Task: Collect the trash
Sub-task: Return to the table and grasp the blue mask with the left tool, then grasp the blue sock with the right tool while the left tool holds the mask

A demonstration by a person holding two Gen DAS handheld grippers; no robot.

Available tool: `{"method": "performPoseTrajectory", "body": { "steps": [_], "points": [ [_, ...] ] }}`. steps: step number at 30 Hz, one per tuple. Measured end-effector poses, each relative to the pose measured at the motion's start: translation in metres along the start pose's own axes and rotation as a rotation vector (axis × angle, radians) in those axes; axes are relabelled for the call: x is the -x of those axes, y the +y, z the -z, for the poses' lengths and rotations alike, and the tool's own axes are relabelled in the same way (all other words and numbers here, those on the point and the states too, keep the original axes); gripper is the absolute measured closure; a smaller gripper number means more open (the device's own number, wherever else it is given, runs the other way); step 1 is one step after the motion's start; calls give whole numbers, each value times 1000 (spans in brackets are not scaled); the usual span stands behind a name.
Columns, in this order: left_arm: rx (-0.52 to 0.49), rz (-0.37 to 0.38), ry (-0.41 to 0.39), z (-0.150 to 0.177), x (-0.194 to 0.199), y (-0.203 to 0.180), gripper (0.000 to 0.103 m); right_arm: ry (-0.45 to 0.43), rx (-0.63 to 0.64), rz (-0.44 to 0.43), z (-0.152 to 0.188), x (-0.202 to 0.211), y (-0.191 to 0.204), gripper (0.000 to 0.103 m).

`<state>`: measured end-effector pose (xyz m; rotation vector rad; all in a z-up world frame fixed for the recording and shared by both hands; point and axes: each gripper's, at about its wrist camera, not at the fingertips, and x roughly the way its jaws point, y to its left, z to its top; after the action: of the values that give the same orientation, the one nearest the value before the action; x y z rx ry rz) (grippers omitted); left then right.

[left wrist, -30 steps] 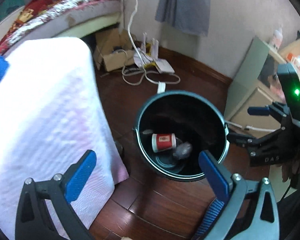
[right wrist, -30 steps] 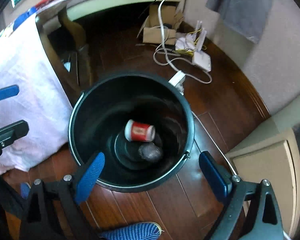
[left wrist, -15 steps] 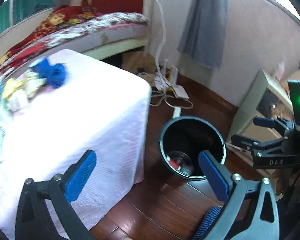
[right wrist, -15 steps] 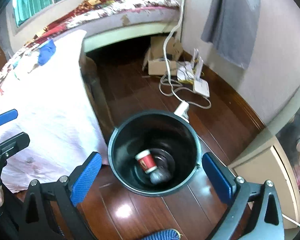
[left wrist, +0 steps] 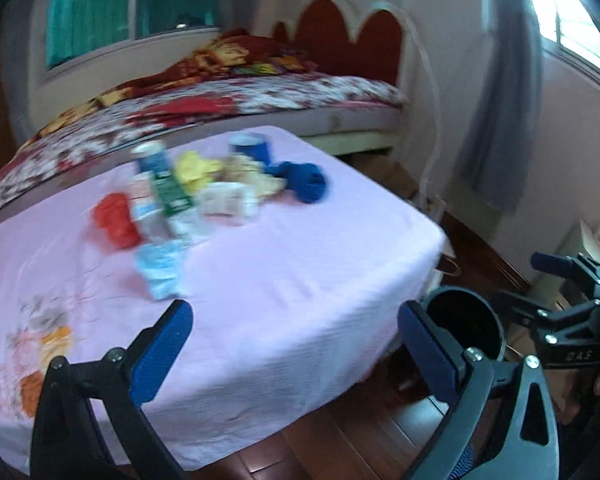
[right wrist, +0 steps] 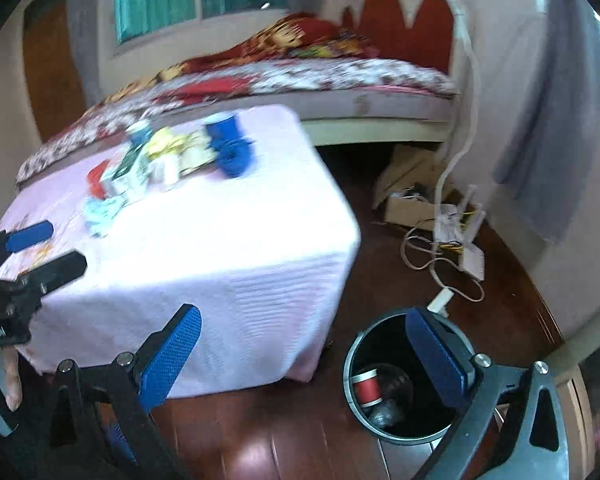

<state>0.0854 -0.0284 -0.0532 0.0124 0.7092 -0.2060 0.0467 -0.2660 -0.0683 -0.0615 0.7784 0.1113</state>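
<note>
A black trash bin (right wrist: 396, 432) stands on the wood floor by the table; a red-and-white cup (right wrist: 367, 390) and a grey wad (right wrist: 382, 414) lie inside. The bin also shows in the left wrist view (left wrist: 466, 330). A heap of trash (left wrist: 180, 200) lies on the pink-clothed table (left wrist: 292, 280): a red wad (left wrist: 114, 220), a green carton (left wrist: 168, 192), a blue cup (left wrist: 250, 148), a blue cloth ball (left wrist: 306, 182) and pale wrappers. My left gripper (left wrist: 296, 348) is open and empty above the table's near edge. My right gripper (right wrist: 312, 356) is open and empty between table and bin.
A bed (left wrist: 260, 96) with a patterned cover stands behind the table. A cardboard box (right wrist: 410, 208), white cables (right wrist: 440, 256) and a router (right wrist: 472, 258) lie on the floor by the wall. A grey cloth (right wrist: 544, 152) hangs on the right wall.
Both grippers have lifted and tilted up from over the bin. The views now take in the tabletop and its trash heap. The bin has dropped to the lower right. Both stay open.
</note>
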Motion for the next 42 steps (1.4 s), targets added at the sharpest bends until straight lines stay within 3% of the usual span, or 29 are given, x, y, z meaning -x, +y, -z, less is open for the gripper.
{"method": "performPoseTrajectory", "body": {
  "steps": [3, 5, 10, 17, 24, 30, 33, 35, 37, 42],
  "points": [
    [44, -37, 6, 2, 0, 28, 4, -24, 30, -3, -11, -2, 22, 0],
    [76, -71, 13, 3, -5, 50, 16, -27, 39, -23, -20, -6, 36, 0],
    [140, -116, 41, 2, -26, 83, 30, -38, 73, -47, -46, -33, 60, 0],
    [167, -140, 93, -2, -79, 107, 37, -23, 87, -83, -76, -85, 78, 0],
    [184, -142, 133, -6, -119, 118, 45, 9, 58, -72, -114, -151, 72, 3],
    [187, -142, 125, -10, -131, 121, 47, 66, 57, -62, -145, -207, 69, 18],
    [193, -135, 120, -12, -132, 123, 60, 98, 56, -55, -157, -232, 69, 25],
    [198, -129, 119, -13, -132, 125, 65, 117, 46, -71, -163, -243, 68, 39],
    [199, -125, 115, -11, -131, 127, 70, 133, 45, -75, -167, -252, 68, 46],
    [215, -108, 101, -12, -126, 130, 81, 131, 40, -97, -164, -248, 68, 63]
  ]
}}
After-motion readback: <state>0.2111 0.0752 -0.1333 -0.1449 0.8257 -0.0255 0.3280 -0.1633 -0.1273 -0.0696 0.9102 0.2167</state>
